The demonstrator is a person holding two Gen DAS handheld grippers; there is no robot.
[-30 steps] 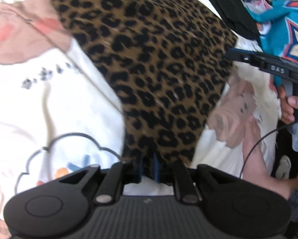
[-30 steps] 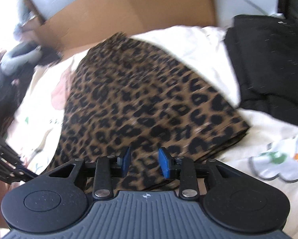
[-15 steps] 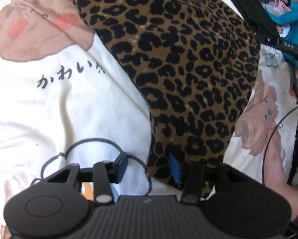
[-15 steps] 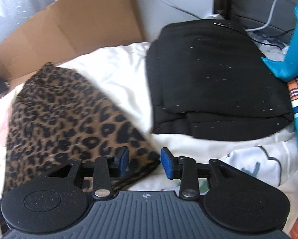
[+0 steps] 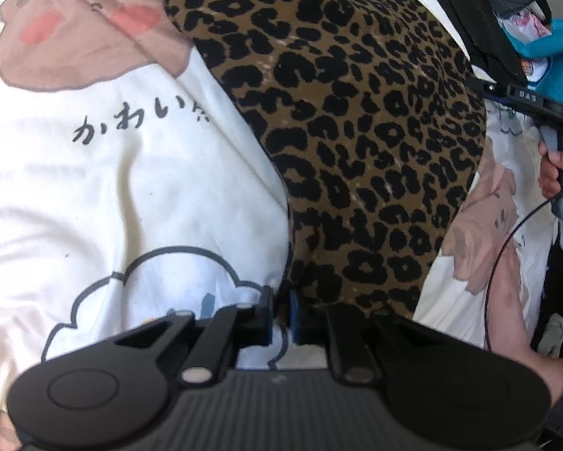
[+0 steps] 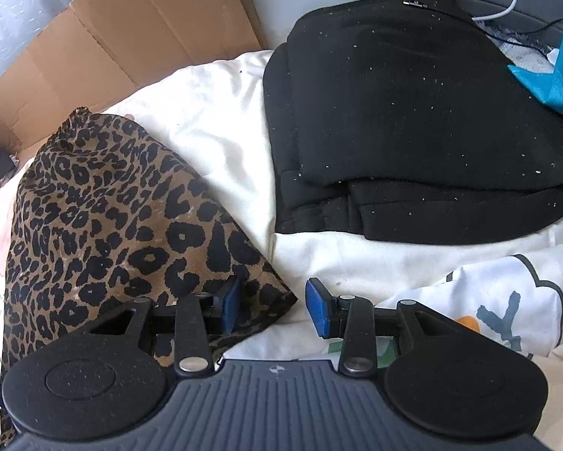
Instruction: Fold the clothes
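While clamped on leopard-print garment edge: left hand-held gripper | jaws just closed

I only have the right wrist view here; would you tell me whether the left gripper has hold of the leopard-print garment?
Observer: Yes. In the left wrist view the left gripper has just closed its jaws on the near corner of the leopard-print garment.
Operator: Thank you. What lies beside that corner?
Observer: A white sheet with a cloud outline and dark handwritten characters printed on it.
Operator: Does my right gripper show from there?
Observer: Partly: the right gripper appears at that view's right edge, held in a hand, past the garment's far side; its open jaws show only in your own view.
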